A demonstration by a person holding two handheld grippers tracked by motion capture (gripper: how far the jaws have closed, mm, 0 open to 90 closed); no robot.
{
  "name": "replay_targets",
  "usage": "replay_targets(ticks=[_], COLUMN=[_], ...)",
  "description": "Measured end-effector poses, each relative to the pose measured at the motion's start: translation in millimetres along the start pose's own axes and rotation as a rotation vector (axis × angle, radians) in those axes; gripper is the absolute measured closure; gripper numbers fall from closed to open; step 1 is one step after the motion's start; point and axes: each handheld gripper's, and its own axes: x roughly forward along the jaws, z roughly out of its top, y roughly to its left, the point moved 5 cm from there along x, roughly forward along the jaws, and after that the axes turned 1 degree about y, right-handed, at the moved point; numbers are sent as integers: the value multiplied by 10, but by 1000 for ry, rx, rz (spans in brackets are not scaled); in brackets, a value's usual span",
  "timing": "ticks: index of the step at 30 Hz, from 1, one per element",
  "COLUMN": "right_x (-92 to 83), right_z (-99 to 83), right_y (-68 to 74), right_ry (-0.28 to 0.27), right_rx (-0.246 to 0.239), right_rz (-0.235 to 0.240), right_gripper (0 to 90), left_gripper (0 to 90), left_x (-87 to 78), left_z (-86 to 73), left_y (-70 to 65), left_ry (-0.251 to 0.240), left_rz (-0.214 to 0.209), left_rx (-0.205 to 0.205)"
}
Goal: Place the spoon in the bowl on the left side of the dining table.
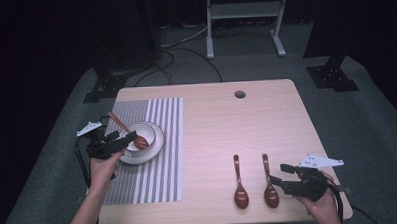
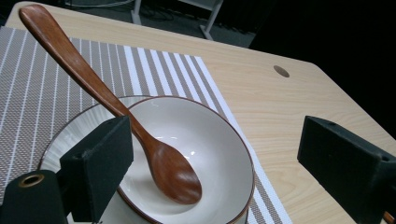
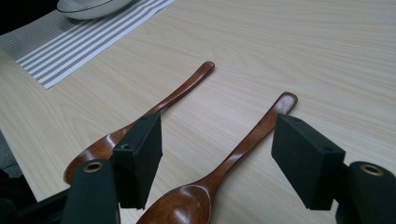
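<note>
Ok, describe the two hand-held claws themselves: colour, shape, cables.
Both are black. The left claw and right claw each end in two blocky, flat-faced black jaws, with brass-ringed holes beside them. Each carries a pale grey three-cornered plate on top, and black cables trail back past the wrists.

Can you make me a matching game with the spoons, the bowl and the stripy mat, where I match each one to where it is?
Things:
1. brown wooden spoon with its handle sticking up
2. white round bowl with a dark rim
3. grey and white striped placemat
4. two brown wooden spoons lying side by side

Places:
A. flat on the bare wooden table by the right gripper
B. on the white ridged plate
C. leaning in the bowl
D. spread over the left part of the table

Pairs: 1-C, 2-B, 3-D, 4-A
</note>
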Motion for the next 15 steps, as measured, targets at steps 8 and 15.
replay_targets(ticks=[8,15], right_x=[-3,-15], right_z=[-4,-15], right_y=[-3,-7], right_ry=[-1,-2], right_rx=[1,4], right_rz=[2,0], right_gripper=[322,322], left_gripper=[95,95], left_x=[45,82], left_z=[-26,-46], left_y=[-110,-207], left_ry=[9,16], left_rz=[-27,-53], left_rx=[20,35])
